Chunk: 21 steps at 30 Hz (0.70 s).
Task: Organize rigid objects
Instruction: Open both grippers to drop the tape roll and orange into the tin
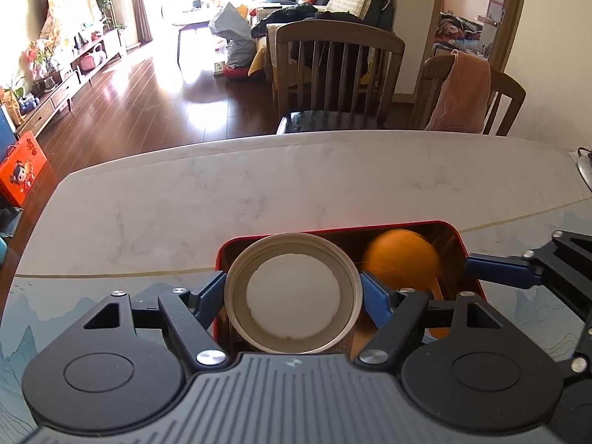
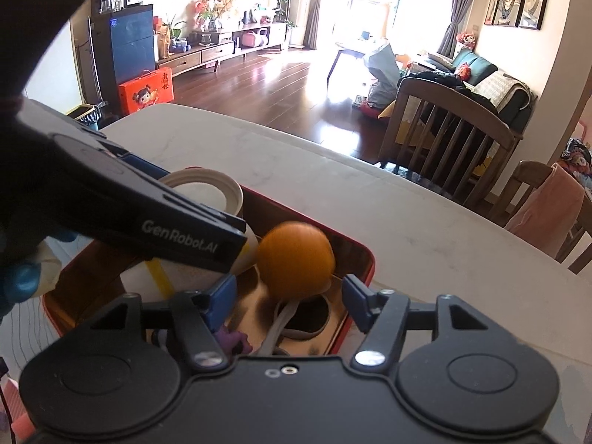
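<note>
Orange and blurred, the orange (image 2: pixel 296 255) sat over the far end of the red box (image 1: pixel 457 231), just clear of the right gripper (image 2: pixel 288 296). That gripper's blue pads (image 2: pixel 357 301) stood apart on either side of the fruit without pressing on it, so I judged the fruit released or falling free into the box. Below it lay a dark strap-like item and something purple, too hidden to name.

At the near end of the box, the left gripper (image 1: pixel 292 292) held a cream cup (image 1: pixel 292 292) by its wall just under the rim, the blue fingers (image 1: pixel 373 296) set wide and bearing on opposite sides. The cup was upright, mouth up, with a white disc seated inside it; the right wrist view showed a yellow stripe down its side. It stood inside the box on the marble-patterned table (image 1: pixel 185 192).

The cup looked light and stiff but thin-walled, so a hard squeeze could dent or oval it; a hold near the rim, where the lip stiffens it, seemed soundest. The orange would be firm, heavier, round and apt to roll, best taken across its widest part.
</note>
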Each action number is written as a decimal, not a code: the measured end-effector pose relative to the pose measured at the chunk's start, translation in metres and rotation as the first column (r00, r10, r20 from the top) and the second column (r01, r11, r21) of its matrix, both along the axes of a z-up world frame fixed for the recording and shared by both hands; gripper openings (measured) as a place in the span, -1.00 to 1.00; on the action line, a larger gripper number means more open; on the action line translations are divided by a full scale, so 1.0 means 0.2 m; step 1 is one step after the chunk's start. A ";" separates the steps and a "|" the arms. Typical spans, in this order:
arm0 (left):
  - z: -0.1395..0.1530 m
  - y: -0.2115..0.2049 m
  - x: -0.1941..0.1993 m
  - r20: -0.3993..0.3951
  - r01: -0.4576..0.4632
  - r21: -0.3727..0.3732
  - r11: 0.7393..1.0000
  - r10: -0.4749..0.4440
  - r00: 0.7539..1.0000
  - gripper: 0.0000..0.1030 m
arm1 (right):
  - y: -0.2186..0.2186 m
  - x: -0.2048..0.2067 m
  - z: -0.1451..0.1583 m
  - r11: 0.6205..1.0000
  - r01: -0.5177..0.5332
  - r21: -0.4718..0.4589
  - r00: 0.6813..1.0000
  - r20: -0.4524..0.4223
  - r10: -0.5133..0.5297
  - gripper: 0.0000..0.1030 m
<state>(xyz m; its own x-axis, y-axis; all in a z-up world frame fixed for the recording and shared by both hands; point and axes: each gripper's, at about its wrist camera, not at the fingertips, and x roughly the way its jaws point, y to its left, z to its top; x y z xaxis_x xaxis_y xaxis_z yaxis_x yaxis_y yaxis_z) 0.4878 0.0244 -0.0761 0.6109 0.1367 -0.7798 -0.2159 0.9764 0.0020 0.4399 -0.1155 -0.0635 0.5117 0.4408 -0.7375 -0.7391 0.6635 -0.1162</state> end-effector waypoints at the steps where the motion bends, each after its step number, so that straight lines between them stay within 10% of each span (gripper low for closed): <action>1: 0.00 0.00 0.00 -0.002 -0.005 0.009 1.000 0.005 1.000 0.50 | -0.01 0.00 0.01 1.000 0.002 0.002 1.000 -0.004 -0.002 0.23; 21: 0.19 -0.05 -0.25 0.094 0.062 0.000 0.998 -0.062 0.994 0.50 | -0.21 -0.13 0.20 0.988 0.111 0.104 0.992 -0.071 -0.104 0.45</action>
